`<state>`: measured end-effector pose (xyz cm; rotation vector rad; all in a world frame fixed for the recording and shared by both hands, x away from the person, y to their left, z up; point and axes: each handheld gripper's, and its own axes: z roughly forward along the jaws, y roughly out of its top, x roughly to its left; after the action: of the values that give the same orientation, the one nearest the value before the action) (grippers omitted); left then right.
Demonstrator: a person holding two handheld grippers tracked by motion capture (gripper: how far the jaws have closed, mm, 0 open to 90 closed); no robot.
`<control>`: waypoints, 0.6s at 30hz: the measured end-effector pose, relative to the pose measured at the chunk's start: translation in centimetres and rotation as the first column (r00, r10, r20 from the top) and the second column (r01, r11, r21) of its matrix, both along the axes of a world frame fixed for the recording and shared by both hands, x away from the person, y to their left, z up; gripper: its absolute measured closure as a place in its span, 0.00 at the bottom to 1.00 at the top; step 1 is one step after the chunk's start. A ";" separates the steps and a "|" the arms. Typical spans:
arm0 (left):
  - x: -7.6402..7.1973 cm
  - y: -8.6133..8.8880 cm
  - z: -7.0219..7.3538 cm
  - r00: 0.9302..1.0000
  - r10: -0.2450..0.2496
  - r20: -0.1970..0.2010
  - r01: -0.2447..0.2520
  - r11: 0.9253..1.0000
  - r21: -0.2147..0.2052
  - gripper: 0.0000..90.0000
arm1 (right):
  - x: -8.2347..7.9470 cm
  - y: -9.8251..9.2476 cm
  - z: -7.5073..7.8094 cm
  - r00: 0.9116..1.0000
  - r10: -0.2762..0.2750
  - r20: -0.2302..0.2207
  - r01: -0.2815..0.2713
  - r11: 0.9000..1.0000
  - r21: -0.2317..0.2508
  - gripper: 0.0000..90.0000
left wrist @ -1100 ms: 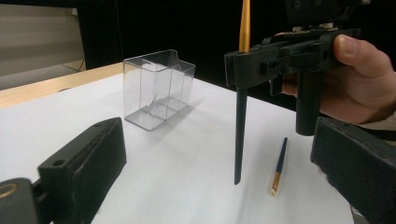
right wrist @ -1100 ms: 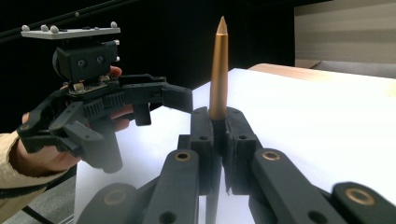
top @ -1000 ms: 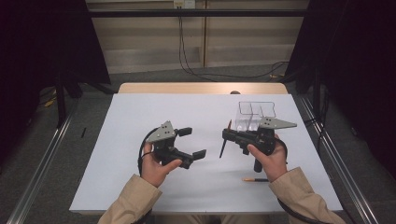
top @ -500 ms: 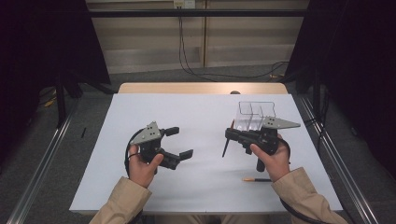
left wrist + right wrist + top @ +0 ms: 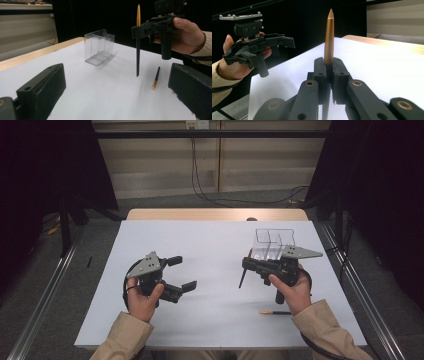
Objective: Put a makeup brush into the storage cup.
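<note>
White table (image 5: 215, 245), dark surround. Left gripper view reveals gold tip on upright pen (image 5: 137, 42) clamped by right gripper (image 5: 246, 264). Left gripper (image 5: 181, 273) empty, jaws wide, held level.

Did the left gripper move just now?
Yes. The left gripper slid left and toward the person, farther from the clear box, which stands in the same spot.

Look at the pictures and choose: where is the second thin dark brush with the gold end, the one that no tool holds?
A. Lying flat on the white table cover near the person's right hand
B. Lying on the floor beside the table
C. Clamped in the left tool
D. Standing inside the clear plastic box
A: the loose dark brush with the gold end lies flat on the white table cover, just by the person's right hand.
</note>
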<state>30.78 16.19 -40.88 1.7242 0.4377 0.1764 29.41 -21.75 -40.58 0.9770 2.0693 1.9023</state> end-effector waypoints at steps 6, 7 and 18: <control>-0.1 0.8 -0.2 1.000 0.013 -0.002 -0.013 1.000 0.005 0.01 | 0.0 0.0 -0.1 1.000 -0.004 -0.002 0.004 1.000 -0.004 0.93; -0.1 0.9 -0.2 1.000 0.014 -0.003 -0.014 1.000 0.007 0.01 | 0.0 0.0 -0.1 1.000 -0.004 -0.002 0.004 1.000 -0.005 0.93; -0.2 2.5 -0.3 0.999 0.041 0.004 -0.041 0.999 0.013 0.02 | -0.1 0.0 0.0 1.000 0.000 0.003 0.000 1.000 -0.007 0.93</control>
<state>30.62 18.72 -41.20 1.7282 0.4704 0.2128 29.32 -21.70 -40.57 0.9724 2.0726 1.8935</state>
